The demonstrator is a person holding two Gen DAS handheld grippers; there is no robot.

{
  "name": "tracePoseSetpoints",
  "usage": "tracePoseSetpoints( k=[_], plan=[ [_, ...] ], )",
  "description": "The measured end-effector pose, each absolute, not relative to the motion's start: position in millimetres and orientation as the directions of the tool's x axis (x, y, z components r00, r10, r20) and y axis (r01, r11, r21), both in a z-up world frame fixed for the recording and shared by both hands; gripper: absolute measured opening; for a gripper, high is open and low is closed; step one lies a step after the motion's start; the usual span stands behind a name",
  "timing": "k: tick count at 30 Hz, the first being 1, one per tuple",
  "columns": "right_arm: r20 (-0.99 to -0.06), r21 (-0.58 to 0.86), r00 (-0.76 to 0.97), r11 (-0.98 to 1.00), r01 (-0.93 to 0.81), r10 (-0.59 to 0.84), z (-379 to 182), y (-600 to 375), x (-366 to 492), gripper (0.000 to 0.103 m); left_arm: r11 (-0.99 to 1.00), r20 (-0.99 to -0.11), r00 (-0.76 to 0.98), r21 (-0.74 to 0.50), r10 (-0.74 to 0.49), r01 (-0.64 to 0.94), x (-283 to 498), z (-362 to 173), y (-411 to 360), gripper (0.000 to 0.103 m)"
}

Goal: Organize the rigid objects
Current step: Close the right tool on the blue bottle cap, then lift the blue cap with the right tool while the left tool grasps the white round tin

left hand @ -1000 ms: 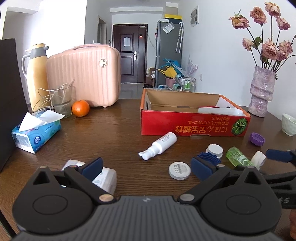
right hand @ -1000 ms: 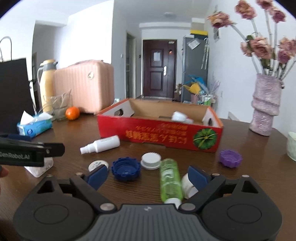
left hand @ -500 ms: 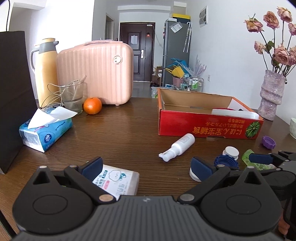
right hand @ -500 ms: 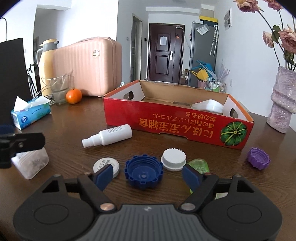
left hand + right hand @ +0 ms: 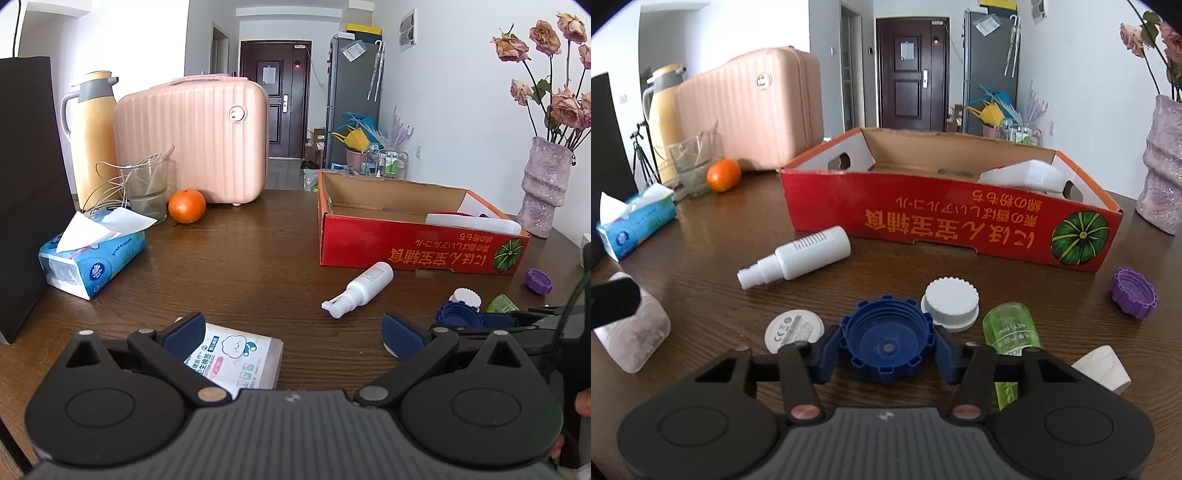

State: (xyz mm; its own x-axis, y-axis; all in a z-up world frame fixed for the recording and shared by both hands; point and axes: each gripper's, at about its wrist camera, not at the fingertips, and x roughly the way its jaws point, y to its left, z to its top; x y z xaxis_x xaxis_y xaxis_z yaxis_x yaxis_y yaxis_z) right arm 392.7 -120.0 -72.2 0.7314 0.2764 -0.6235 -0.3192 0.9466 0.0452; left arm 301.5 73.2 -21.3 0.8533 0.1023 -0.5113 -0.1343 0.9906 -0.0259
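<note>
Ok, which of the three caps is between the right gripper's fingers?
The blue cap, lying open side up; the right gripper is closing on it. The white cap sits just behind it, and the purple cap far right.

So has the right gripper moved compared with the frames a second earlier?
Yes. The right gripper has shifted left, off the green bottle, and now brackets the blue cap, jaws closing onto it. The red box looms closer.

a pink suitcase stands at the counter's far side, a yellow thermos beside it, an orange in front, a tissue pack nearer, a vase of dried roses at right.
</note>
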Motion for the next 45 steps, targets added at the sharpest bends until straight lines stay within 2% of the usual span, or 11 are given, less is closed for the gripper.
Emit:
tracePoseSetpoints(
  k=[34, 41, 45],
  plan=[
    [-0.494, 0.092, 0.823, 0.958, -0.271, 0.281, -36, -191, 344, 0.052, 0.994, -0.488, 0.867, 0.008, 0.095, -0.105, 305, -27, 52, 0.103],
    [-0.48, 0.102, 0.834, 0.961, -0.255, 0.272, -34, -210, 341, 0.052, 0.998, -0.512, 0.856, 0.037, 0.065, -0.054, 316, -32, 23, 0.103],
    [-0.474, 0.107, 0.839, 0.964, -0.245, 0.266, -33, -220, 340, 0.052, 0.998, -0.555, 0.83, 0.064, 0.051, -0.018, 329, -40, 5, 0.103]
  ],
)
